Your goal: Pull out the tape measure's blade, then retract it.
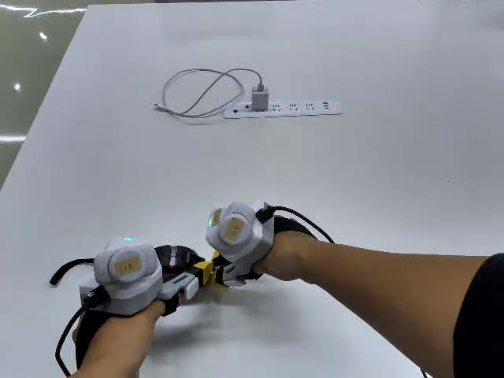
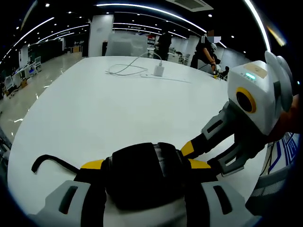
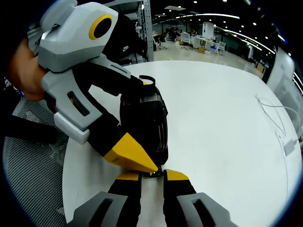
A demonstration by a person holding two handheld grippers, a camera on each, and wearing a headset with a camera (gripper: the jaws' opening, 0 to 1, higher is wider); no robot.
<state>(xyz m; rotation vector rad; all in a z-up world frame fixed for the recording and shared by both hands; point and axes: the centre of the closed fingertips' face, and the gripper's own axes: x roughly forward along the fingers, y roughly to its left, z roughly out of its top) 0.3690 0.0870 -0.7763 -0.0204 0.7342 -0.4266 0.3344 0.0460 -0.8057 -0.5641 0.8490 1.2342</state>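
Left tongs (image 2: pixel 144 164) clamp tape measure (image 2: pixel 142 182); right tongs (image 3: pixel 152 175), pointing leftward, pinch blade (image 3: pixel 156 173).

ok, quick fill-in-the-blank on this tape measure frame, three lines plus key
1. The left tool is shut around the tape measure, whose case is ____.
2. The right tool pinches at the end of that case; the tips of both tools are ____.
3. Plugged into the power strip farther up the table is a white ____ with a looped cable.

Missing words: black; yellow; charger
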